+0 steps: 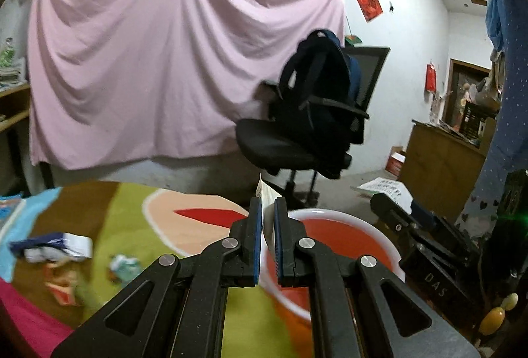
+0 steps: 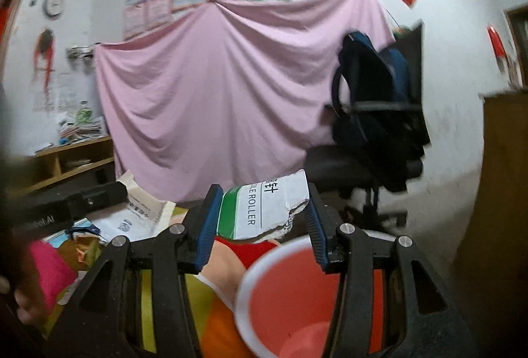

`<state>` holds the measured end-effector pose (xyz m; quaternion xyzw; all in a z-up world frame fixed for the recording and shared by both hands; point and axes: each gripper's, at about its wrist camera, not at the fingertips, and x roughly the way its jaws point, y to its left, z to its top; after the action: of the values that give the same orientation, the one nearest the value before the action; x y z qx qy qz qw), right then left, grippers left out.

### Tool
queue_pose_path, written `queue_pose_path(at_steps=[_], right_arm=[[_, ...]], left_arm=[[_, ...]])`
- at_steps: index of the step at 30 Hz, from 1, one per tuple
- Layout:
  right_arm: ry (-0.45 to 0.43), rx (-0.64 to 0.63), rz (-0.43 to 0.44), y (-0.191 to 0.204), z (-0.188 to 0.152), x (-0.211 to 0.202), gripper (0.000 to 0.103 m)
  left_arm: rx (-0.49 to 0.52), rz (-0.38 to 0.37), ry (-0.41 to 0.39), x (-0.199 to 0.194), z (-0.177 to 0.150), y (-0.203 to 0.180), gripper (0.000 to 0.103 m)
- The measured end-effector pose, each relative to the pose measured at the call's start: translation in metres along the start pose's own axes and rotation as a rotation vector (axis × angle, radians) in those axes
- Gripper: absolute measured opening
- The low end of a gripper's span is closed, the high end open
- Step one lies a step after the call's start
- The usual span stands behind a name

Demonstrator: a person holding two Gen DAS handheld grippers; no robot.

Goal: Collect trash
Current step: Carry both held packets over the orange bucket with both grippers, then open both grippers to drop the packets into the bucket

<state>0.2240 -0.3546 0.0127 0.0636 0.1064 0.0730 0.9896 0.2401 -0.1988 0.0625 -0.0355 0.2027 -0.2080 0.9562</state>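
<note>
My left gripper is shut on a thin white piece of paper, held edge-on above the near rim of the red bucket. My right gripper is shut on a torn white and green carton piece printed "ROLLER", held over the colourful cloth just left of the red bucket. More crumpled trash lies on the cloth: a blue and white wrapper, a red wrapper and a greenish scrap. The other gripper's black body shows at right of the bucket.
A colourful cloth covers the table. A black office chair with a dark backpack stands behind it. A pink sheet hangs on the wall. A wooden cabinet stands at right, shelves at left. Papers lie on the cloth.
</note>
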Motion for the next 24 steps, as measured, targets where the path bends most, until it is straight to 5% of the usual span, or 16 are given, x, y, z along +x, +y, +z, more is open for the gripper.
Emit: queue_pose_path(at_steps=[10, 19, 24], right_arm=[[0.163, 0.118, -0.084, -0.049, -0.017, 0.019, 0.076], [0.241, 0.169, -0.110, -0.061, -0.026, 0.027, 0.077], [0.239, 0.183, -0.119, -0.063, -0.025, 0.026, 0.080]], left_arm=[[-0.048, -0.054, 0.161, 0.072, 0.002, -0.021, 0.005], [-0.076, -0.086, 0.285, 0.092, -0.006, -0.019, 0.006], [-0.117, -0.093, 0.271, 0.084, -0.006, -0.013, 0.025]])
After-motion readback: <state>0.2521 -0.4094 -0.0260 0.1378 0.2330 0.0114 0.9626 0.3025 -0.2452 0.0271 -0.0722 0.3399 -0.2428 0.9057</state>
